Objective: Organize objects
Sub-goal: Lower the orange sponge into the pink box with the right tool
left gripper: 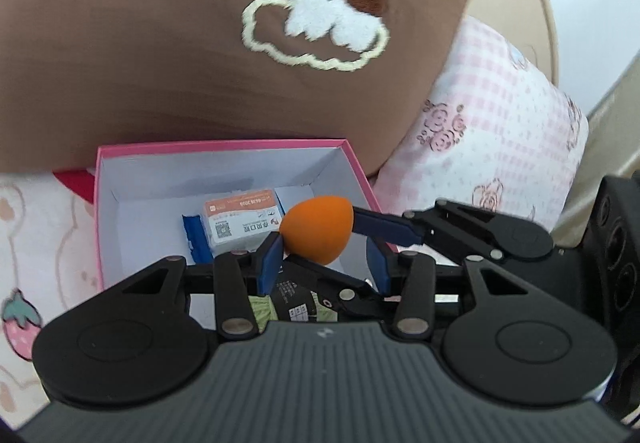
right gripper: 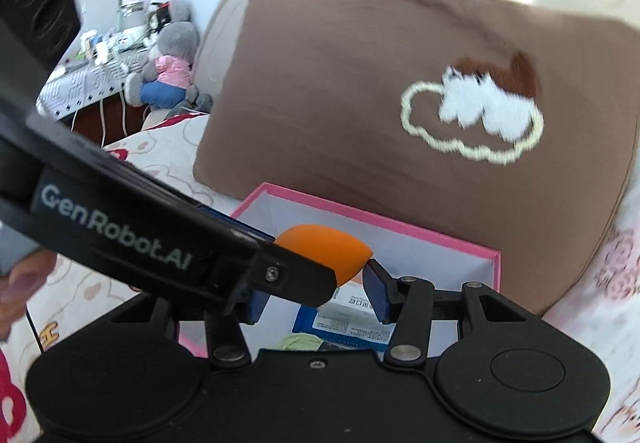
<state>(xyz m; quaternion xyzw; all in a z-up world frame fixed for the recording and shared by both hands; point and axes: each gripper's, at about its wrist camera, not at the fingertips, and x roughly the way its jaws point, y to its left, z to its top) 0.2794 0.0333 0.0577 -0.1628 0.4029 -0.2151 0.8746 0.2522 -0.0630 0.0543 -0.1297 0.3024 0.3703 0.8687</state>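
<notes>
An orange egg-shaped sponge [left gripper: 316, 229] [right gripper: 324, 249] hangs over an open pink box [left gripper: 100, 203] [right gripper: 400, 227] with white inner walls. My left gripper [left gripper: 323, 248] has a blue pad against the sponge's left side. In the right wrist view the left gripper [right gripper: 304, 261] reaches in from the left with its fingers around the sponge. My right gripper [right gripper: 316, 283] touches the sponge's pointed end with its right pad. In the left wrist view the right gripper [left gripper: 322, 239] has one finger beside the sponge and one beneath. Both are shut on it.
In the box lie a white-and-orange packet [left gripper: 240, 223], a blue packet [left gripper: 196, 239], a black packet [left gripper: 292, 291] and something green [left gripper: 260, 311]. A brown cloud-embroidered pillow [left gripper: 160, 63] stands behind the box, with a pink floral pillow [left gripper: 500, 123] to its right. A plush toy [right gripper: 172, 63] sits far left.
</notes>
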